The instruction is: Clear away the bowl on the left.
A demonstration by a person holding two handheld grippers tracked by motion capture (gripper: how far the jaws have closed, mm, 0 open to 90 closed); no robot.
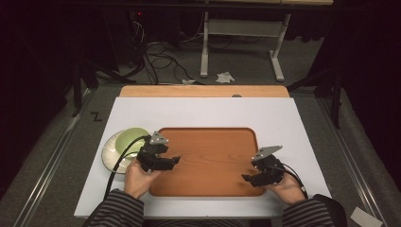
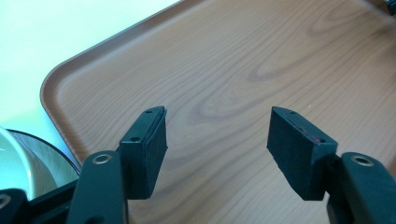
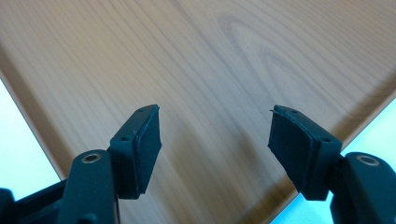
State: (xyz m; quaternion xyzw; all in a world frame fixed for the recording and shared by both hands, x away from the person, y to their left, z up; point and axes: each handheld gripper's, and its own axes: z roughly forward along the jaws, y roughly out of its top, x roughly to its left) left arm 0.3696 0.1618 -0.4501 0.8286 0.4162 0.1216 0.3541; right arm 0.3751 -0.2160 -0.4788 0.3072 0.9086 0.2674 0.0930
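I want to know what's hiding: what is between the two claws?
Nothing: in the high view, bare wooden tray lies between the left claw and right claw.

The room lay dark; grey carpet (image 1: 56,142) ran around the table (image 1: 203,111). At twelve o'clock stood a white desk frame (image 1: 241,33), cables (image 1: 161,56) at eleven.

Crumpled paper (image 1: 225,76) lies on grey carpet beyond the counter, near a white desk frame (image 1: 241,42) and loose cables (image 1: 161,59).
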